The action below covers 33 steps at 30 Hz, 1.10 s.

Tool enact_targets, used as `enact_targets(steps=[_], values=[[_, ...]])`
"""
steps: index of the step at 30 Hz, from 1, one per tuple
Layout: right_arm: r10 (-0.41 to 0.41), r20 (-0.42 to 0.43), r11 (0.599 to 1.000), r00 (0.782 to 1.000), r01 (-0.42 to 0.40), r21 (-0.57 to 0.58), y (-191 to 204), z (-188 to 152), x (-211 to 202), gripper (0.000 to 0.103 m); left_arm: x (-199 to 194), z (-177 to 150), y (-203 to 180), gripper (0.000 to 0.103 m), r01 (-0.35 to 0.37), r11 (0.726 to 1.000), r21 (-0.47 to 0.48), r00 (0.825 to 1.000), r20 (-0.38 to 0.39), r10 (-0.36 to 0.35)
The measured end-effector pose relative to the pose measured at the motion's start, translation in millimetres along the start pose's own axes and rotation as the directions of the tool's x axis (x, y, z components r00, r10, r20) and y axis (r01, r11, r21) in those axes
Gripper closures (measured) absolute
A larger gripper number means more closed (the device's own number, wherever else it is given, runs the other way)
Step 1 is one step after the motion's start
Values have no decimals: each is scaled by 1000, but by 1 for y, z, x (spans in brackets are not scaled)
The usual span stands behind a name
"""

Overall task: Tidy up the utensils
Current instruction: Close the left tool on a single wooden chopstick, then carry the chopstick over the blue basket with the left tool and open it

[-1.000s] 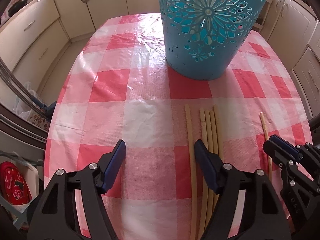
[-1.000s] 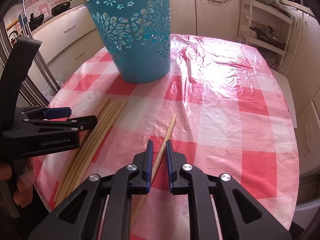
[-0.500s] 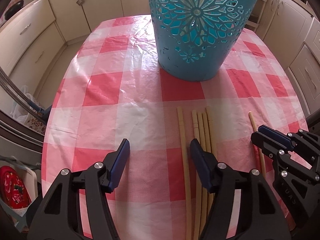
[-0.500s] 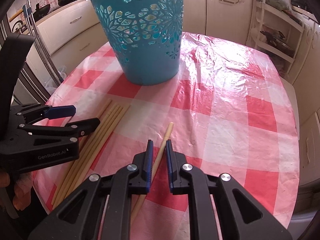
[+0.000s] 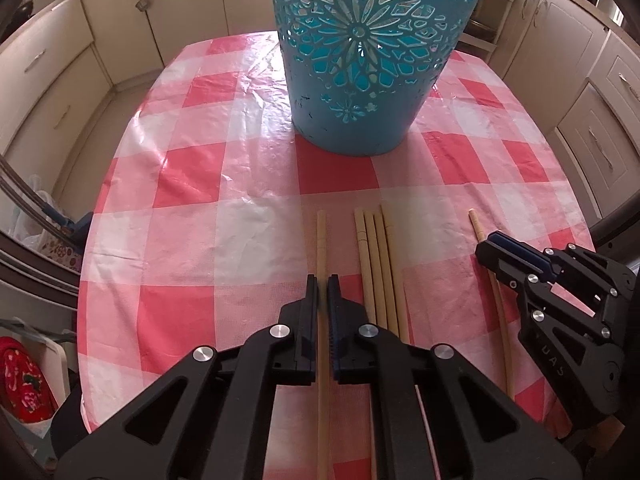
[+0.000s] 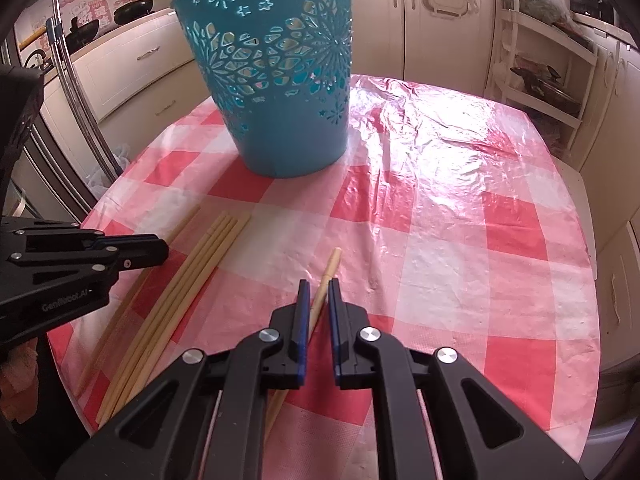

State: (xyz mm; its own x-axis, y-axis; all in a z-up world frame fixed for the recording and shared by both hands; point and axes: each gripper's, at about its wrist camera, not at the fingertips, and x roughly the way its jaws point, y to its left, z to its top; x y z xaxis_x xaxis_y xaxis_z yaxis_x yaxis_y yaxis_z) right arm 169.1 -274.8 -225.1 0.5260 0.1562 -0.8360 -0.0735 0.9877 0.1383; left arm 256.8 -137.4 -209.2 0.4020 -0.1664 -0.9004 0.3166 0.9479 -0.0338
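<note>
L gripper [image 5: 322, 286] now snaps shut on a chopstick [image 5: 321, 240] near the bin [image 5: 360, 80]; R gripper [image 6: 319, 292] pinches another chopstick [image 6: 330, 268].

Blue basket [image 5: 360, 60] ahead; bare tablecloth [image 6: 460, 220] rightward.

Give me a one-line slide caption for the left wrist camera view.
Left gripper shut on a lone wooden chopstick beside four bundled chopsticks, before a teal cut-out plastic basket on a red-checked tablecloth.

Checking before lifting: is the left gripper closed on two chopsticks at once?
No, the left gripper pinches one lone chopstick; the bundle of four lies beside it.
</note>
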Motion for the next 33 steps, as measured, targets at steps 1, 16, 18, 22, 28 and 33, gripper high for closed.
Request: enact_targets(steps=[1, 16, 18, 22, 28, 33], values=[[-3, 1, 1000, 1000, 3, -2, 0, 0, 0, 93, -4, -1, -1, 98, -4, 1000, 4, 1000, 7, 4], [-31, 15, 999, 999, 32, -27, 6, -3, -1, 93, -85, -3, -1, 98, -11, 999, 44, 984, 176, 3], [-33, 15, 999, 999, 33, -28, 6, -3, -1, 93, -99, -1, -1, 98, 9, 999, 44, 979, 204, -18], [-32, 16, 999, 999, 32, -28, 7, -3, -1, 93, -137, 10, 7, 98, 85, 996, 28, 953, 289, -89], [-30, 18, 999, 999, 30, -34, 8, -3, -2, 91, -191, 42, 27, 98, 160, 987, -7, 892, 429, -142], [-21, 17, 999, 1000, 21, -42, 10, -3, -1, 87, -216, 79, 32, 98, 184, 983, -28, 838, 526, -142]])
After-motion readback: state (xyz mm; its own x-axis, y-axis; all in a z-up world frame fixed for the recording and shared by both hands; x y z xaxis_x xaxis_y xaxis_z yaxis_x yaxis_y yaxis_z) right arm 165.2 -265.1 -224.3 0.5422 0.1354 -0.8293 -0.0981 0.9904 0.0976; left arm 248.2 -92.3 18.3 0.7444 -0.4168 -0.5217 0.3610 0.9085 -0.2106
